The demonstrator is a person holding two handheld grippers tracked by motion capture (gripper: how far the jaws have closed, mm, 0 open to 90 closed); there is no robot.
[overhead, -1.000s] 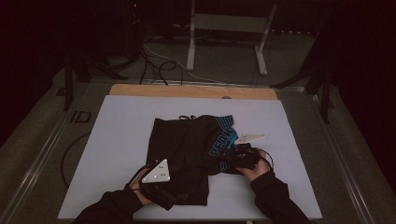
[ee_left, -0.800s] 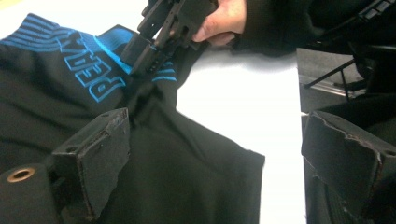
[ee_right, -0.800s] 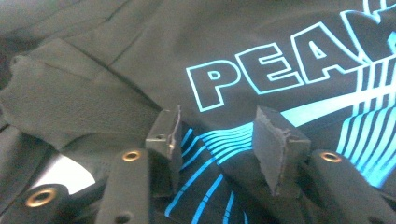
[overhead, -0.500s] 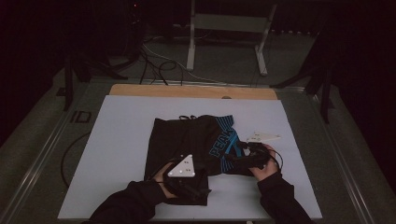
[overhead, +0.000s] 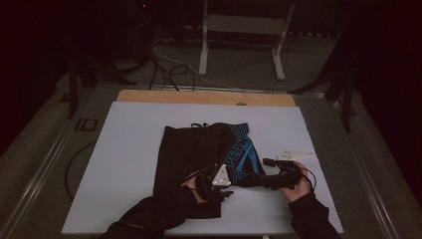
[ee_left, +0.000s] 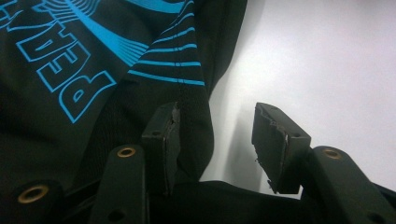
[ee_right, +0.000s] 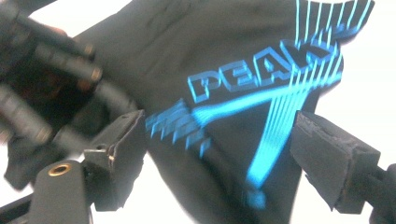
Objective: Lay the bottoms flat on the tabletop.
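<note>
A pair of black fabric shorts with a bright blue printed logo and stripes (overhead: pixel 201 154) lies flat near the middle of the white-topped desk (overhead: pixel 124 149), its printed side toward the person's right. The left tool (ee_left: pixel 215 135) stands with its jaws apart astride the garment's right edge, one jaw on the cloth, the other over bare desk. The right tool (ee_right: pixel 219 158) hovers spread wide over the blue print, gripping nothing. The cloth looks thin, light and limp, likely to sag and slide on the smooth surface; a pinch at a stitched hem or edge should hold better than the loose middle.
</note>
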